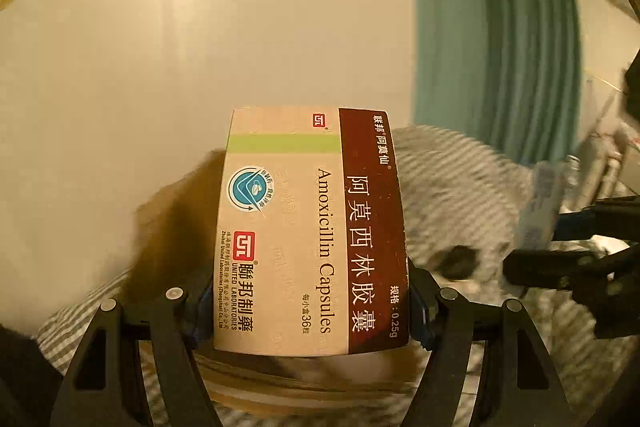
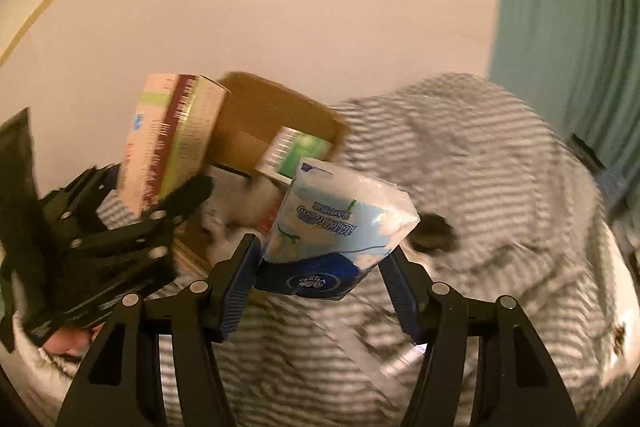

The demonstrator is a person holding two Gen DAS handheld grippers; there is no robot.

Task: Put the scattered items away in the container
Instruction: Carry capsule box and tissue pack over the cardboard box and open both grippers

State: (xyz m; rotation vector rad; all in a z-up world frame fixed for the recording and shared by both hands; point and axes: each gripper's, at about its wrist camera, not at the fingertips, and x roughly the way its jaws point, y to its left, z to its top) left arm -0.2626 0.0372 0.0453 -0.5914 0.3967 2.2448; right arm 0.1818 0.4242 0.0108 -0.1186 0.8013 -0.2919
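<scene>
The left gripper (image 1: 310, 311) squeezes a medicine box (image 1: 312, 231) up in the air. The right gripper (image 2: 320, 267) squeezes a tissue pack (image 2: 336, 223) near the brown cardboard box (image 2: 276, 123) on the striped bedsheet (image 2: 480, 187).

Matt printed card medicine box (image 1: 308, 231), glossy plastic tissue pack (image 2: 340, 223), brown cardboard box (image 2: 276, 123), striped cloth (image 2: 480, 187)
</scene>
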